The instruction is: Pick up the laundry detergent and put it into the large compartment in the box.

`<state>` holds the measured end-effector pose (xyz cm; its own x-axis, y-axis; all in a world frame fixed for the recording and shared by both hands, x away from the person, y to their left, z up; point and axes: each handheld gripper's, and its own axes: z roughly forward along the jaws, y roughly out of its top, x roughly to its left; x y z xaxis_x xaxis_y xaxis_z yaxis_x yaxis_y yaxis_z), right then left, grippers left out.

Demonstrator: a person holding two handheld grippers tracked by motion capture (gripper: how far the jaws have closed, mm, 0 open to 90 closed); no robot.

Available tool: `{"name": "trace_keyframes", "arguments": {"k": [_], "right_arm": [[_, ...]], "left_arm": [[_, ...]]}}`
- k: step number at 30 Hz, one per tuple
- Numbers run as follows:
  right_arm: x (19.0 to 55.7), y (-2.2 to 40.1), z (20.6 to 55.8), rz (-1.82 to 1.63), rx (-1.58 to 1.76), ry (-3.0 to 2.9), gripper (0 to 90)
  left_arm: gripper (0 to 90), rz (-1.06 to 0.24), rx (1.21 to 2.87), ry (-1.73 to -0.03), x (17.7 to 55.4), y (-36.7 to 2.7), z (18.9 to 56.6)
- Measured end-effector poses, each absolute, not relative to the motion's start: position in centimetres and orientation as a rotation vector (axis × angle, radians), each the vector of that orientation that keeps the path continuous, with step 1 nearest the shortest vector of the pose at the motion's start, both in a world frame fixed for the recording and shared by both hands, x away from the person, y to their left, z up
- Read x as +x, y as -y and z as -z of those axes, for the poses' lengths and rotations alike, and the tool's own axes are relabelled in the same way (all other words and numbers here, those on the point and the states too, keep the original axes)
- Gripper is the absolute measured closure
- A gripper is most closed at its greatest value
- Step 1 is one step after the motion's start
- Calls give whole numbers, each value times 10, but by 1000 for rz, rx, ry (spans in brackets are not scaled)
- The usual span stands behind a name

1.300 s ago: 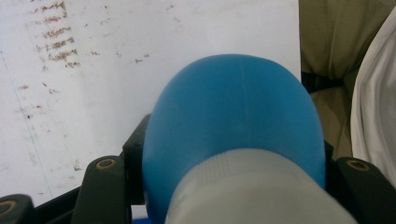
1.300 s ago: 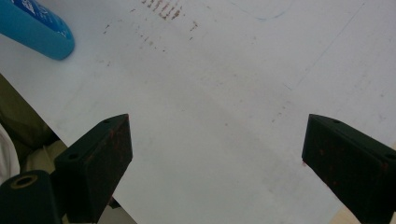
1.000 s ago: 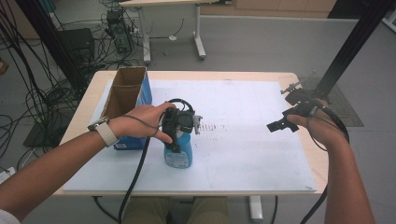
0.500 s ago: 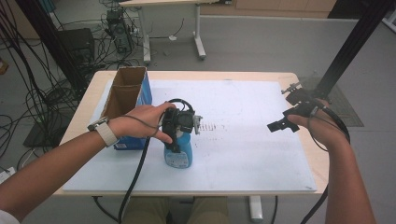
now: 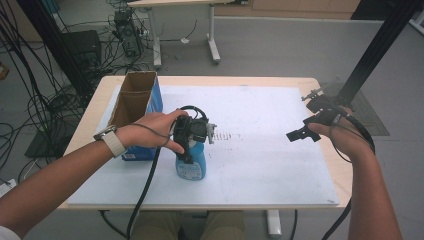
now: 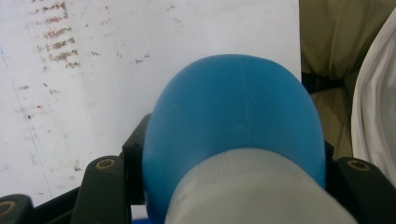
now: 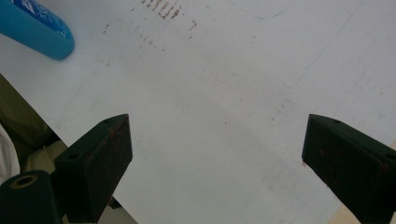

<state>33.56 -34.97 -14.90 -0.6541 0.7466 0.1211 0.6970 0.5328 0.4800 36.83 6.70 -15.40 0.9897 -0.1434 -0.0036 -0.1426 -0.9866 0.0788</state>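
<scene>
A blue bottle (image 5: 190, 167) with a label stands upright on the white board (image 5: 270, 165), left of centre. My left gripper (image 5: 189, 150) comes down on it from above and is shut on the bottle's upper part. In the left gripper view the blue bottle (image 6: 233, 116) and its pale grey cap (image 6: 252, 191) sit between the two jaws of the left gripper (image 6: 232, 184). My right gripper (image 5: 305, 119) hangs over the board's right edge, jaws wide apart and holding nothing. From the right gripper (image 7: 215, 154), the bottle's base (image 7: 35, 28) shows far off on the board.
An open cardboard box (image 5: 134, 107) with blue sides stands at the board's left, just behind my left hand. Faint brown smudges (image 5: 227, 135) mark the board's middle. The wooden table edge (image 5: 345, 175) lies under my right forearm. Cables and a desk leg are on the floor beyond.
</scene>
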Motion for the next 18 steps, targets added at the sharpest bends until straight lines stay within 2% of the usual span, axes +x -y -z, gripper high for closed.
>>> {"name": "trace_keyframes", "arguments": {"k": [18], "right_arm": [[336, 348, 148, -762, 1253, -2665, 83]], "left_arm": [[396, 19, 3051, 216, 369, -68, 154]]}}
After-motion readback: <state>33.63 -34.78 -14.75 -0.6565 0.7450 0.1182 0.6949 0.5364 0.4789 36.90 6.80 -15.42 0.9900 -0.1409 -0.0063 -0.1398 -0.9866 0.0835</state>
